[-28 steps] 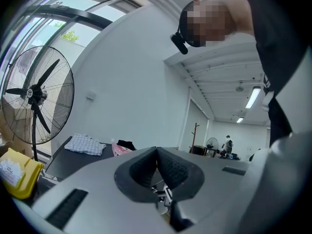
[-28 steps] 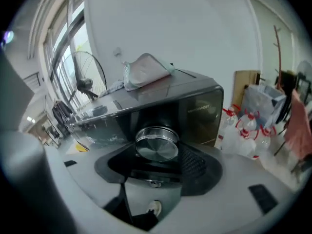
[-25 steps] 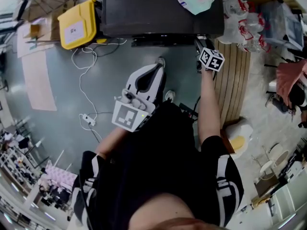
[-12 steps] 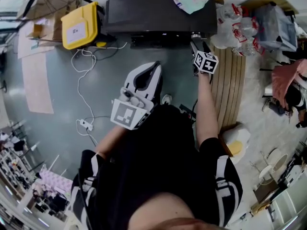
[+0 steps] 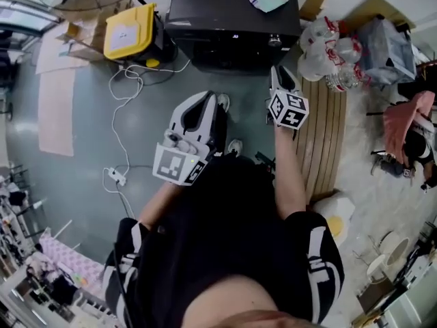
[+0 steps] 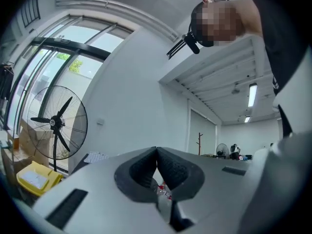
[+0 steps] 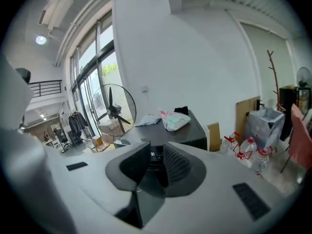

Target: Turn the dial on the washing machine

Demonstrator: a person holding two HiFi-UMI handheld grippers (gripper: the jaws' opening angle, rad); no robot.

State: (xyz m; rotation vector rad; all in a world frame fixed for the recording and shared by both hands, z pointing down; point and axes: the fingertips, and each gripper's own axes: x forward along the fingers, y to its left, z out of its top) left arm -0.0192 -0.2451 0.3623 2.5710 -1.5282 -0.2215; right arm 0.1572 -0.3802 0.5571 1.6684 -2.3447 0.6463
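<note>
Right gripper (image 7: 157, 146): jaws closing, down to a narrow gap; nothing between the pads (image 7: 177, 165); only the lit display (image 7: 152, 154) of the washing machine (image 7: 183, 133) shows through the gap, beyond the tips; no contact with anything. In the head view the right gripper (image 5: 280, 74) points at the washing machine (image 5: 225, 19); its tips lie just short of the front edge, near the dial (image 5: 274, 41) at the front right corner but apart from it. Left gripper (image 6: 157, 148): fingertips meet, closed on nothing; aimed up at wall and ceiling, a standing fan (image 6: 56, 123) off to the left. In the head view the left gripper (image 5: 203, 104) hangs over the grey floor (image 5: 89, 128), apart from the machine. A pale bundle (image 7: 173, 120) lies on the machine's top; water bottles (image 7: 243, 152) stand to the right of the machine.
</note>
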